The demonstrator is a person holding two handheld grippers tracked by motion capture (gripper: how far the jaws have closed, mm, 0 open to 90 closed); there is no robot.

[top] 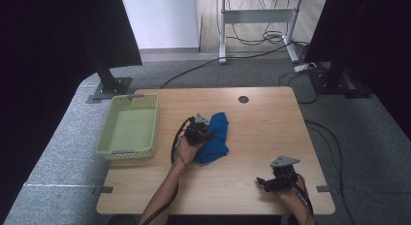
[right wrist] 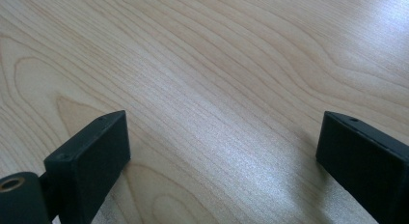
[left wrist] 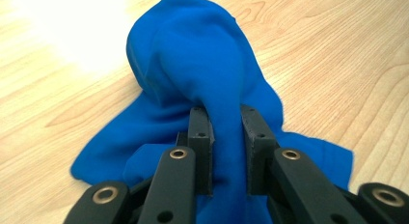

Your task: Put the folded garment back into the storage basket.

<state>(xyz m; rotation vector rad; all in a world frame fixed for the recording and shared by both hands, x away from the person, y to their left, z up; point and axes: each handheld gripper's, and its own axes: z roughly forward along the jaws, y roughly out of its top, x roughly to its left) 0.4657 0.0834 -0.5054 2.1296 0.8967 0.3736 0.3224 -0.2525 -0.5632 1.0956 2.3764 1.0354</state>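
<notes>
Two jaws of the left gripper (left wrist: 225,151) are pinched on a fold of the blue cloth (left wrist: 202,89) near the worktop (top: 261,133) centre; the right gripper (top: 264,182), jaws spread, is held near the front right corner.

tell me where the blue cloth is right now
In the high view the blue cloth lies near the middle of the wooden table, right of the green basket. The left gripper is pinching a fold of it.
</notes>
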